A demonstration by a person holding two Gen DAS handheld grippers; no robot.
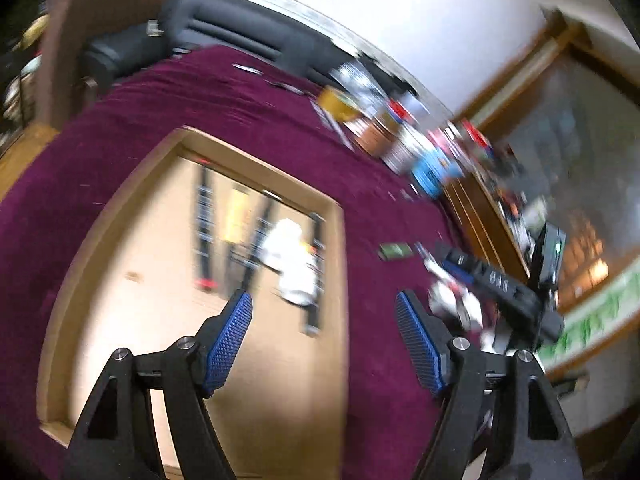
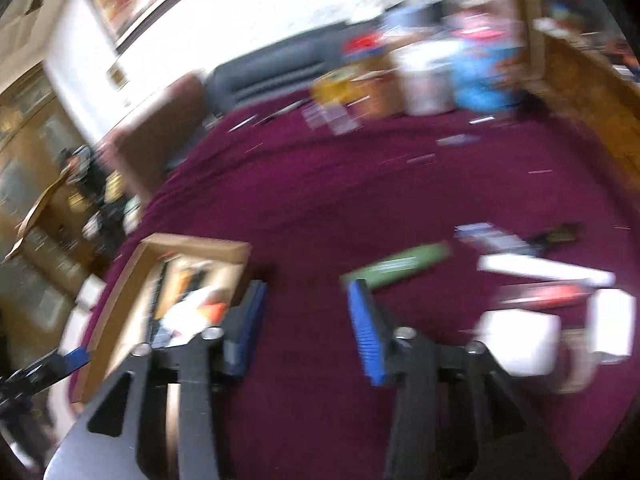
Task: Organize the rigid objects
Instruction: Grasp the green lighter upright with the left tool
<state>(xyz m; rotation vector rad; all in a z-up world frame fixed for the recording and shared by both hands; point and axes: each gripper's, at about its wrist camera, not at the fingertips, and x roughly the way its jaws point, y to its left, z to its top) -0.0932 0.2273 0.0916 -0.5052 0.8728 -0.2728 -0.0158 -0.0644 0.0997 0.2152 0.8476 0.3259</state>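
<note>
While both views smear with motion, risk of misjudging a grab on the maroon-covered worktop (image 2: 304,208): loose pieces on the right lie close together, so a hurried close could pinch two at once or knock one off the near edge. Could also clip the rim of the shallow cardboard box (image 1: 188,136) on the way in.

Left tongs (image 1: 324,342) spread wide, holding nothing, hanging over the box's right rim. Inside the box, far end: dark slender pieces side by side and a white item (image 1: 294,264), too blurred to name.

Right tongs (image 2: 306,320) moderately parted, also empty, touching nothing. Just beyond the right pad, a green bar-shaped object (image 2: 400,266) flat on the cloth; further right, white blocks (image 2: 520,340) and flat cards.
</note>
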